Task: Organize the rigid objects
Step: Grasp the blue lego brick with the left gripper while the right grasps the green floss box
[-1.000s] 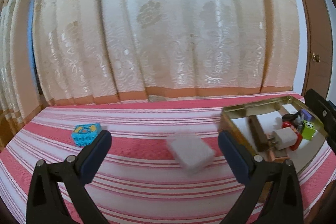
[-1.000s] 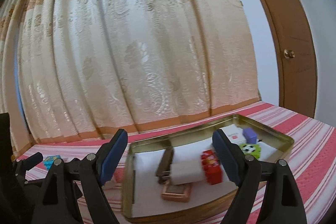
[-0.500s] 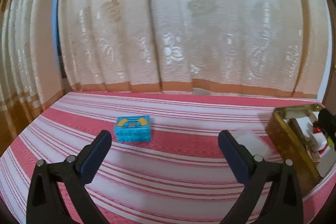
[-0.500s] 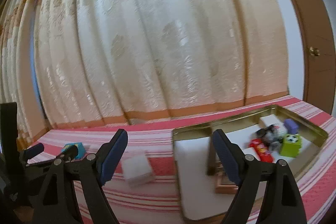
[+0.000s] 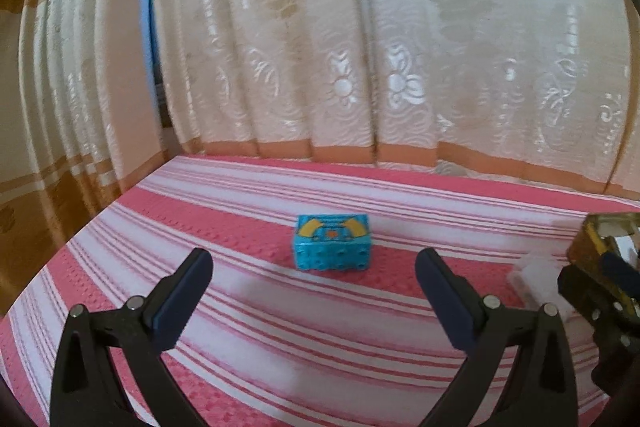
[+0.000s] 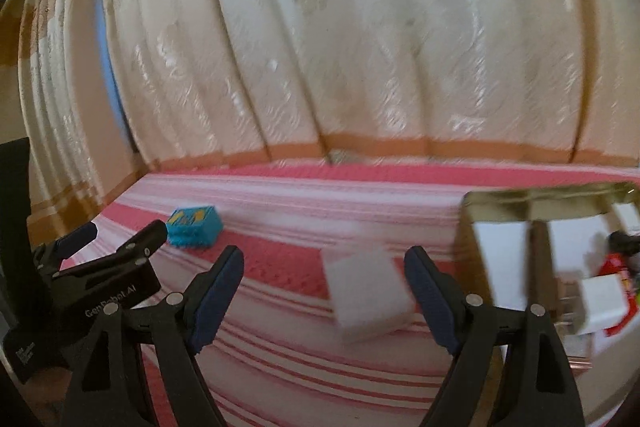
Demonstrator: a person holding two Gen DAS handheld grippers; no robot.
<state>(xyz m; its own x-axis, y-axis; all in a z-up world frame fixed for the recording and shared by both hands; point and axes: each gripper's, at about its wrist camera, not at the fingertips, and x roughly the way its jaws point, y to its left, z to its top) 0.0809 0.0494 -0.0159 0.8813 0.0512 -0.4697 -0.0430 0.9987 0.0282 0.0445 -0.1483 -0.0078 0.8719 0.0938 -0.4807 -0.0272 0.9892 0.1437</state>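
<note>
Rigid objects are mostly sorted I'd say: nearest, the right gripper hangs spread wide and empty-handed, white block loose on the striped table between its fingers; left gripper, marked "GenRobot AI", gapes empty before the blue block; several pieces already lie in the gold tin

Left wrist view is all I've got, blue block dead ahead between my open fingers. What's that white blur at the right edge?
Observer: A white block, lying on the striped cloth in front of the open right gripper.
Operator: Is it in the tin?
Observer: No, it lies outside the gold tin, on its left.
Operator: What's in the tin?
Observer: A white cube and something red; the rest is too blurred.
</note>
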